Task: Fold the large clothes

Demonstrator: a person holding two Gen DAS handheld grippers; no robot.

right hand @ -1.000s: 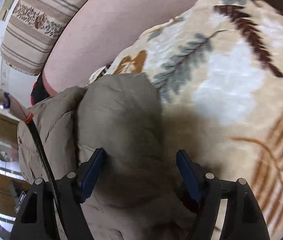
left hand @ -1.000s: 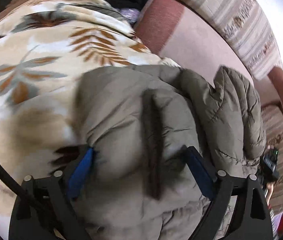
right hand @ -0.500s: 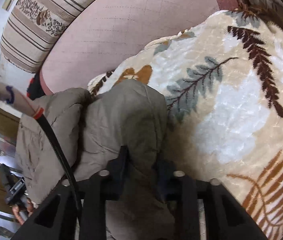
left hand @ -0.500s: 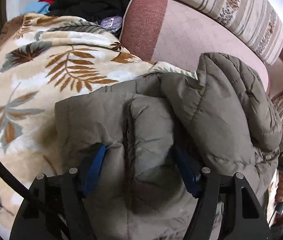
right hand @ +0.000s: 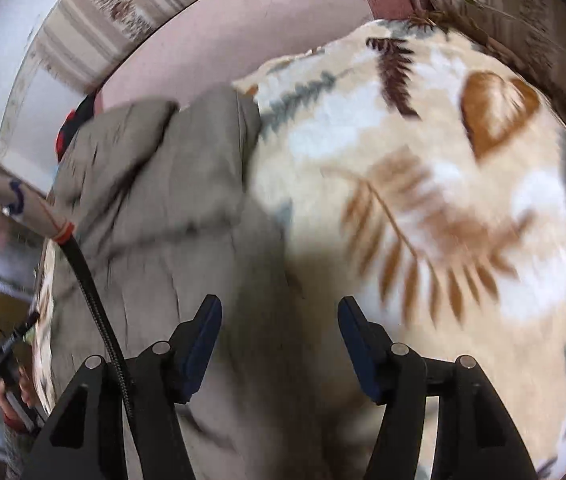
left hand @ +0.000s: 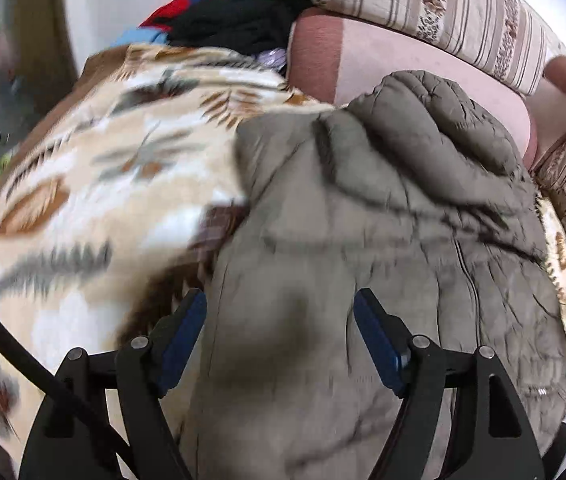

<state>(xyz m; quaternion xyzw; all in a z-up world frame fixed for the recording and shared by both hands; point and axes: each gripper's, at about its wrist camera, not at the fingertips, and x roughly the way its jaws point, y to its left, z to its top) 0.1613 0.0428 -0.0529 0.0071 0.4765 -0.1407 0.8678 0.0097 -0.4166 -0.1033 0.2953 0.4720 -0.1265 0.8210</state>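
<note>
A bulky olive-grey padded jacket lies bunched on a leaf-patterned blanket, its hood and upper part heaped toward the sofa back. My left gripper hovers over the jacket's near part. Its jaws are opening, with fabric below and between the blue pads but not pinched. In the right wrist view the jacket fills the left half. My right gripper hangs over its right edge where it meets the blanket. Those jaws are opening too, and the pads press on nothing.
A pink sofa cushion and a striped back cushion lie behind the jacket. A pile of black, red and blue clothes sits at the far left corner. A black cable and a hand on the other gripper's handle show at the left.
Half a second ago the right jaws were pinched on jacket fabric and the left jaws narrower; now both stand wider and off it. Both views have pulled back; the jacket lies folded over.
</note>
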